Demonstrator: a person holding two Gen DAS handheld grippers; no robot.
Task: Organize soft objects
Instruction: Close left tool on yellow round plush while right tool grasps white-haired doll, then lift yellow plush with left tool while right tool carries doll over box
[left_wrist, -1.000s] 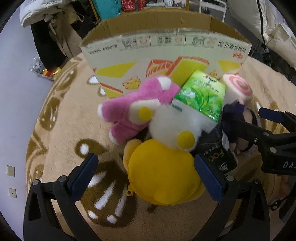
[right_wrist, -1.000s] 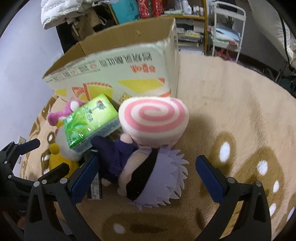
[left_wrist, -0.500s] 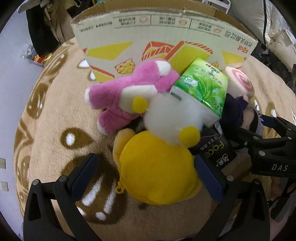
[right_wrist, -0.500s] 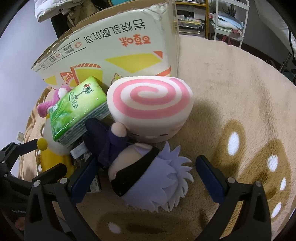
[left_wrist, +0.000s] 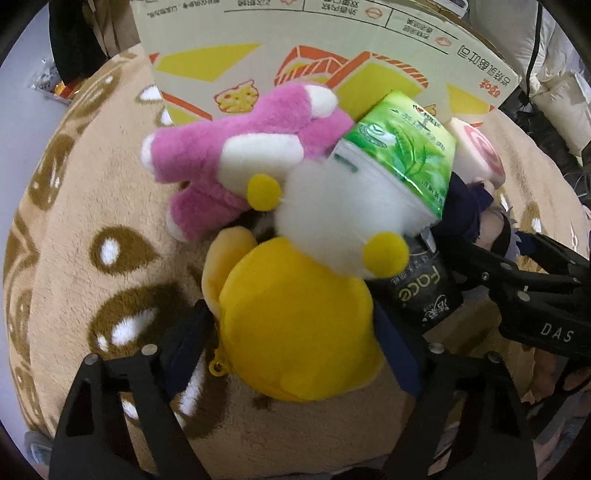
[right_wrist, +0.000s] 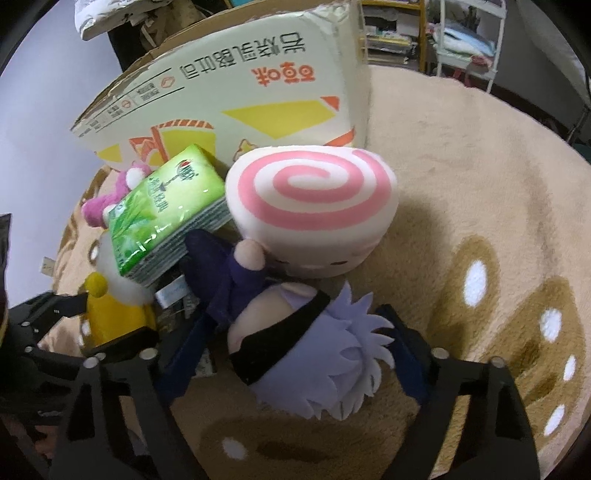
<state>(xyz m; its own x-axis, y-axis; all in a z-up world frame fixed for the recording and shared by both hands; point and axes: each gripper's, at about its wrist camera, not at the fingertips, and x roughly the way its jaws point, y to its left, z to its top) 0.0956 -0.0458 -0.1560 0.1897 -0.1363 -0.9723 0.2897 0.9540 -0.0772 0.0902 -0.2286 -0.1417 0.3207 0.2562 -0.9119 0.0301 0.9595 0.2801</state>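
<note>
As both pairs of jaws close, the left gripper (left_wrist: 295, 347) straddles the yellow plush (left_wrist: 295, 317) at lower centre, while the right gripper (right_wrist: 295, 354) brackets the purple-haired doll (right_wrist: 306, 354), pads nearly touching.

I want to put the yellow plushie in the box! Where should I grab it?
Grab the yellow plushie across its round, fat body, coming from above. That part lies bare and puffy on the rug, while its far end is tucked under the white plush. The left gripper already straddles it, fingers closing on either side.
</note>
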